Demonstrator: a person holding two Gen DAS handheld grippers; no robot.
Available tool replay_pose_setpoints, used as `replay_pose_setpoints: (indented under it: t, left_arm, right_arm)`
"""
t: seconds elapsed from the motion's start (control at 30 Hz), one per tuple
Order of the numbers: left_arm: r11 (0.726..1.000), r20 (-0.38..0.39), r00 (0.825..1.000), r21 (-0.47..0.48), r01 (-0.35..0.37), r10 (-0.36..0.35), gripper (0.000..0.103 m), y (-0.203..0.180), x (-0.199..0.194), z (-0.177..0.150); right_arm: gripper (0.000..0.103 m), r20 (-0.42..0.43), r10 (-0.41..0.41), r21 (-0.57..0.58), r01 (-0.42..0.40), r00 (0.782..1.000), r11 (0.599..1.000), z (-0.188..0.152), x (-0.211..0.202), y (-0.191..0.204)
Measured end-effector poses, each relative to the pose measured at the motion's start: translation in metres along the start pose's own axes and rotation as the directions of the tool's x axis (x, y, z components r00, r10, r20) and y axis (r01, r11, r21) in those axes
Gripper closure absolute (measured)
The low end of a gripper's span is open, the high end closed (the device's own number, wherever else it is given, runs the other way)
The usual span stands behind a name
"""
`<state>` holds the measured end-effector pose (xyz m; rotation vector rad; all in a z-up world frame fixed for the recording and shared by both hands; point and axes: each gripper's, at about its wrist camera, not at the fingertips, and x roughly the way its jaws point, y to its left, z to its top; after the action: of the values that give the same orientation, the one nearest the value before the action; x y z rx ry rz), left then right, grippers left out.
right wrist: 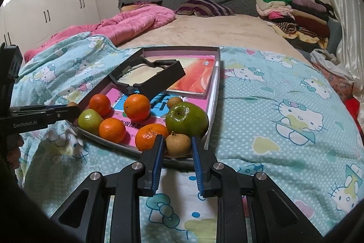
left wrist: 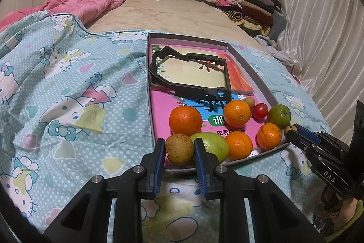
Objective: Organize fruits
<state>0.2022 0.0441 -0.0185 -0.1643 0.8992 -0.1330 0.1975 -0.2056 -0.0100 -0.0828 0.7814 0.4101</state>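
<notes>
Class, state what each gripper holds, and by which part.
The left gripper pinches a small brown fruit by its sides; the right gripper pinches a second brown fruit likewise.

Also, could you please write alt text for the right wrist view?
The right gripper is closed on a small brown fruit at the near corner of a tray on a bed, beside oranges and a green apple. At the left, the left gripper grips another brown fruit.
</notes>
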Motion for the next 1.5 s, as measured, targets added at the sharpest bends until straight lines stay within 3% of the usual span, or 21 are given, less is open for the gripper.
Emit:
replay_pose_setpoints:
  t: [0.2,0.5,0.77,0.87,0.93,1.07,1.13,1.5]
  left_arm:
    - [1.0,-0.001,1.0,0.007,0.002,-0.002,0.077,0.0,-0.002,0.0]
    - [1.0,0.001,1.0,0.009,0.005,-0.005,0.077,-0.001,-0.004,0.0]
    - [1.0,0.01,1.0,0.016,0.01,-0.01,0.067,-0.006,-0.007,-0.001]
    - [1.0,0.031,1.0,0.012,0.006,-0.006,0.061,-0.006,-0.012,-0.001]
    - [1.0,0.052,0.999,0.011,0.015,-0.015,0.052,-0.006,-0.02,-0.001]
    - [1.0,0.072,0.997,0.013,0.003,-0.004,0.047,-0.008,-0.03,-0.003]
    - [1.0,0.079,0.997,0.011,-0.006,0.005,0.037,-0.009,-0.035,-0.006]
    - [0.999,0.134,0.99,0.003,-0.042,0.041,0.013,-0.021,-0.067,-0.036]
  right_arm:
    - [0.065,0.012,0.005,-0.021,-0.004,1.0,1.0,-0.001,-0.003,0.003]
    - [0.057,0.04,0.0,-0.057,0.002,0.999,0.998,-0.003,-0.01,0.012]
    - [0.051,0.054,-0.005,-0.059,0.008,0.999,0.998,-0.005,-0.015,0.013]
    - [0.05,0.072,-0.002,-0.059,0.007,0.997,0.998,-0.005,-0.019,0.014]
    - [0.044,0.089,-0.003,-0.056,0.008,0.996,0.998,-0.006,-0.024,0.015]
    - [0.034,0.127,-0.017,-0.062,0.025,0.992,0.998,-0.009,-0.036,0.021]
    - [0.029,0.157,-0.047,-0.079,0.06,0.986,0.995,-0.011,-0.044,0.027]
    - [0.022,0.238,-0.072,-0.069,0.091,0.969,0.993,-0.023,-0.08,0.049]
